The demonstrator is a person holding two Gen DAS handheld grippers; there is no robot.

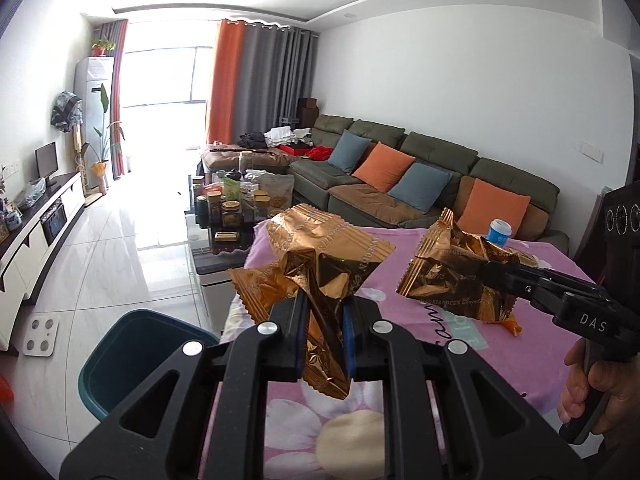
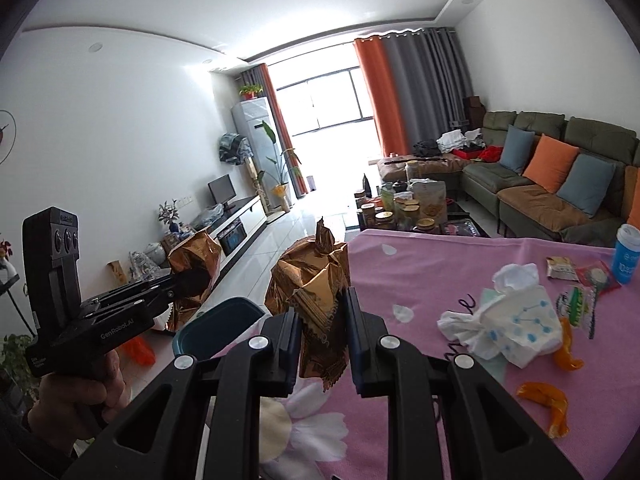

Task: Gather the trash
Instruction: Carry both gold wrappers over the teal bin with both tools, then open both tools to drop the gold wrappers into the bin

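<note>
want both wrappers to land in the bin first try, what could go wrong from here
1. The left gripper pinches its gold wrapper by a thin crumpled fold; light foil may cling to the pads or flutter past the teal bin onto the floor.
2. The right gripper holds its gold wrapper over the pink tablecloth, short of the bin; released here, it lands back on the table.
3. Both grippers sit close together and may collide over the bin.

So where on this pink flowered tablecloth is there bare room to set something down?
The pink flowered tablecloth is bare along its far-left stretch, by the edge. Crowded on the right: crumpled white tissue, orange peel, snack packets, blue paper cup.
</note>
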